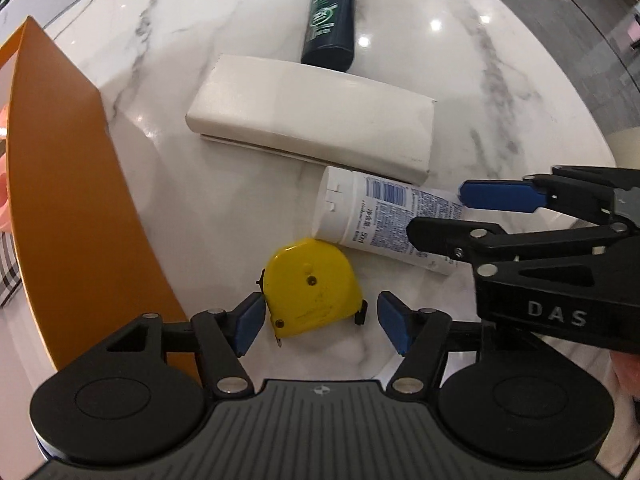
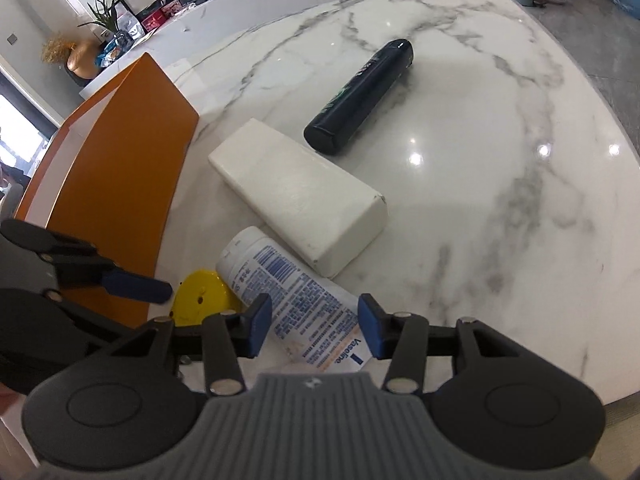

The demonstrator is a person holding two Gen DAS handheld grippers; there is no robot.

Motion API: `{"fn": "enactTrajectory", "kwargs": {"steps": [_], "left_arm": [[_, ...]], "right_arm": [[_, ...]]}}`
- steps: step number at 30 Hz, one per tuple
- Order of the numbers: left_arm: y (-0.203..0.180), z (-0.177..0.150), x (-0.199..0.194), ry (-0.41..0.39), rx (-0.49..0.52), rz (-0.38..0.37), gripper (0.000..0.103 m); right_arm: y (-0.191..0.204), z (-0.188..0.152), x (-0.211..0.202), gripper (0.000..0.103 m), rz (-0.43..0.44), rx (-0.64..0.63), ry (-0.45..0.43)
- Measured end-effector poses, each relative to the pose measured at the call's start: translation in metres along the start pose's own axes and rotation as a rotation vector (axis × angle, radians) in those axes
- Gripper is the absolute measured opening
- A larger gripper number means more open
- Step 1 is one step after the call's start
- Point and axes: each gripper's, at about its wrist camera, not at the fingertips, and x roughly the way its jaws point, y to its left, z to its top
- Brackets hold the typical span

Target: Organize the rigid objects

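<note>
A yellow tape measure lies flat on the marble table. My left gripper points down over it, open, with a blue pad at each side and a gap at the right. A white Vaseline tube lies beside the yellow tape measure, cap toward it. My right gripper stands open astride the tube's flat end, and I cannot see the pads pressing on it. In the left wrist view, the right gripper reaches in from the right over the white tube.
A long white box lies just beyond the tube, and a dark bottle lies behind it. A tall orange box stands at the left. The table's curved edge runs along the right.
</note>
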Motion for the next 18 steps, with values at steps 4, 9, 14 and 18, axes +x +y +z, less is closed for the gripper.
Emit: {"fn": "enactTrajectory", "kwargs": {"steps": [4,9,14,18], "left_arm": [[0.002,-0.003,0.004,-0.008,-0.023,0.009,0.068],[0.006,-0.005,0.003,-0.013,-0.036,0.008,0.066],[0.012,-0.01,-0.004,-0.015,-0.035,0.023,0.065],[0.009,-0.012,-0.008,-0.012,0.016,0.044,0.062]], "right_arm": [[0.0,0.001,0.001,0.057,-0.017,0.009,0.005],[-0.001,0.0,0.0,0.057,-0.016,0.01,-0.002],[-0.001,-0.001,-0.004,0.057,-0.008,0.003,-0.014],[0.003,0.001,-0.005,0.056,-0.011,-0.025,-0.011]]}}
